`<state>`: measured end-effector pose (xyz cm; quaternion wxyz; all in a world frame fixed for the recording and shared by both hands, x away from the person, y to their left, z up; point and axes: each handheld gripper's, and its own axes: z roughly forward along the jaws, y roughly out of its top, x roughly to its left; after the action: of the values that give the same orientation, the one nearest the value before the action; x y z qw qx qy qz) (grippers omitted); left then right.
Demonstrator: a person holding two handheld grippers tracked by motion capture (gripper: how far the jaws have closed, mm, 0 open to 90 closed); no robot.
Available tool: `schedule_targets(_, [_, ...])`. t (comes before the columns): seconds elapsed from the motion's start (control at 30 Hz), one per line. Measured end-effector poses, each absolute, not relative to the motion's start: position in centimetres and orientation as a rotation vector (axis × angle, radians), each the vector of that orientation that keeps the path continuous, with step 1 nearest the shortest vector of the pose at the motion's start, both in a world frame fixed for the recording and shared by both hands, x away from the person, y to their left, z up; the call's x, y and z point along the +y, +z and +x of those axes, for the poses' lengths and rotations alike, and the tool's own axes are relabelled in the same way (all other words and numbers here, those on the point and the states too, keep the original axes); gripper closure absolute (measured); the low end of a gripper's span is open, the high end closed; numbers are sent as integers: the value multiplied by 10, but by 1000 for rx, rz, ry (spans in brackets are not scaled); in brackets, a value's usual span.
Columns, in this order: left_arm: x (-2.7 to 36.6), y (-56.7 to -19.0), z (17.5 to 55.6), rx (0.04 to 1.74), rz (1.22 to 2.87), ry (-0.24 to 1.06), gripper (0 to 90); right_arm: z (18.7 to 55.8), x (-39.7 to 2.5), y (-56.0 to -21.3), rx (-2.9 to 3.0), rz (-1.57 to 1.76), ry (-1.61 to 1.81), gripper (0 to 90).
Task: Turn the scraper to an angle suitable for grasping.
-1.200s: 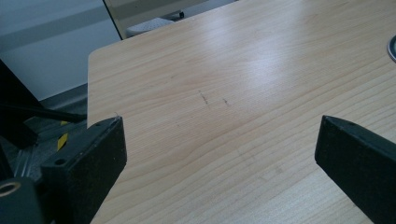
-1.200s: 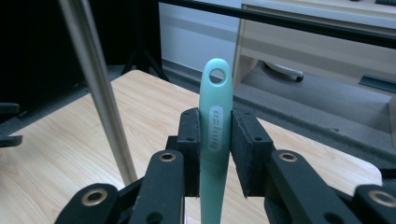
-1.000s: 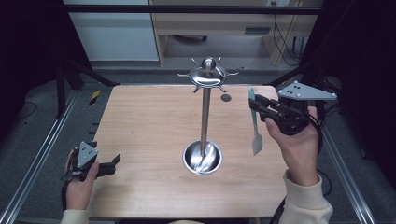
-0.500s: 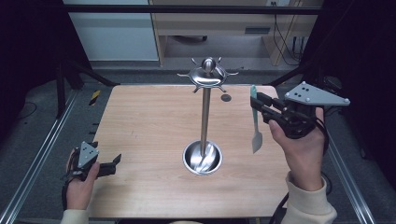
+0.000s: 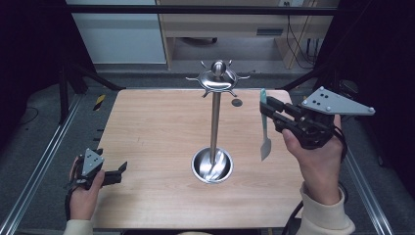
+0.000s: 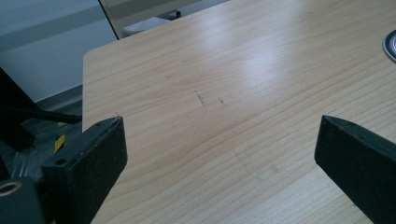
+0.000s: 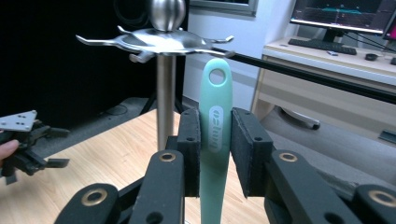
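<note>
A steel utensil stand (image 5: 214, 122) rises from a round base (image 5: 211, 165) at the table's middle, with hooked arms around its top knob (image 5: 218, 68). My right gripper (image 5: 268, 110) is shut on a mint-green spatula (image 5: 265, 128), held upright to the right of the stand, blade hanging down. In the right gripper view the spatula's handle (image 7: 215, 122) stands between the pads, its hanging hole just below the stand's hook ring (image 7: 159, 41). My left gripper (image 5: 117, 172) rests open at the table's front left corner, nothing between its fingers (image 6: 93, 156).
A wooden table (image 5: 156, 127) carries a small dark disc (image 5: 237, 103) near its far edge. Metal rails (image 5: 44, 161) run along both sides. A desk (image 5: 230, 29) with a monitor (image 7: 345, 11) stands behind.
My right gripper has carried the spatula slightly up and away from the stand's pole, staying shut on it. The left gripper has not moved.
</note>
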<state>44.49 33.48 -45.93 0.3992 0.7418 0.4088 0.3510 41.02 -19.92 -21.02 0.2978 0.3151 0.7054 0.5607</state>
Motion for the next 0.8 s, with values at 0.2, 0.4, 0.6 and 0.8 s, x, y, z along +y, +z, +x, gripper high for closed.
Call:
schedule_targets(0.2, [335,-459,445,1034,1877,890,22,406,-194,-208,1872,795,1503,741])
schedule_targets(0.4, [335,-459,444,1035,1879,889,22,405,-192,-207,1877,777,1530,740])
schedule_targets(0.6, [336,-459,444,1036,1877,891,22,404,-187,-207,1884,767,1538,740])
schedule_targets(0.8, [335,-459,444,1035,1879,889,22,402,-178,-207,1893,741,1537,741])
